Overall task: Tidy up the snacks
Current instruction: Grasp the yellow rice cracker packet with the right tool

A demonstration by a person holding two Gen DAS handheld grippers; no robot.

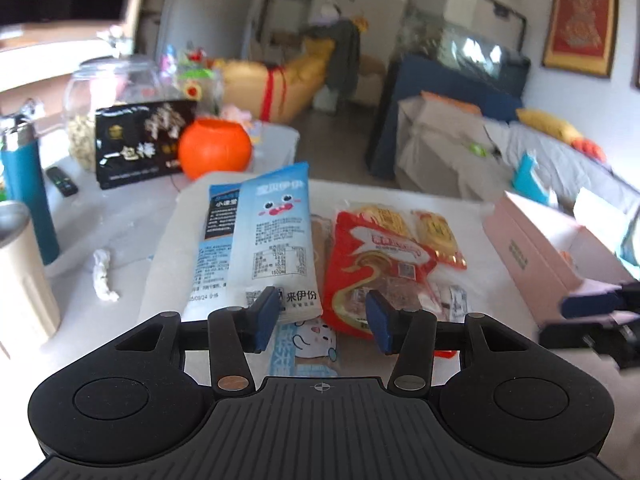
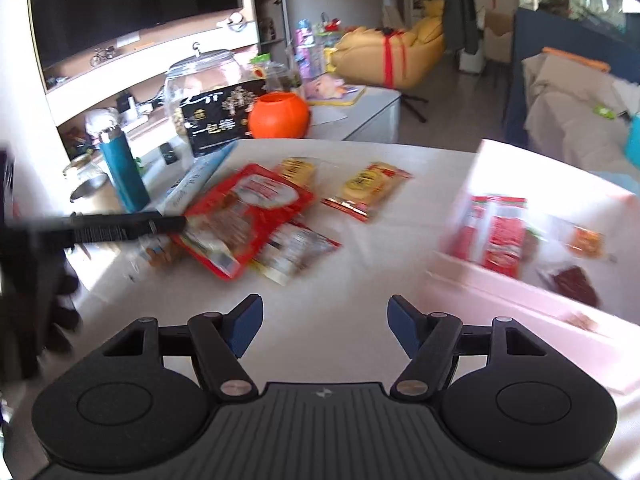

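Several snack packs lie on a white table (image 1: 472, 216). In the left wrist view, blue-and-white packs (image 1: 276, 236) lie left of a red pack (image 1: 372, 264) and small yellow packs (image 1: 438, 236). My left gripper (image 1: 322, 316) is open and empty, hovering just above the near ends of the blue and red packs. In the right wrist view, my right gripper (image 2: 322, 326) is open and empty over bare table, between the red pack (image 2: 244, 216) and a pink box (image 2: 520, 300) that holds red snack packs (image 2: 500, 232). A yellow pack (image 2: 366, 190) lies further back.
A second table behind holds an orange pot (image 1: 214, 148), a black bag (image 1: 140, 140), a glass jar (image 1: 108, 80), a teal bottle (image 1: 28, 188) and a remote (image 1: 62, 180). A crumpled tissue (image 1: 104, 276) lies left. The pink box (image 1: 536, 248) stands at the right.
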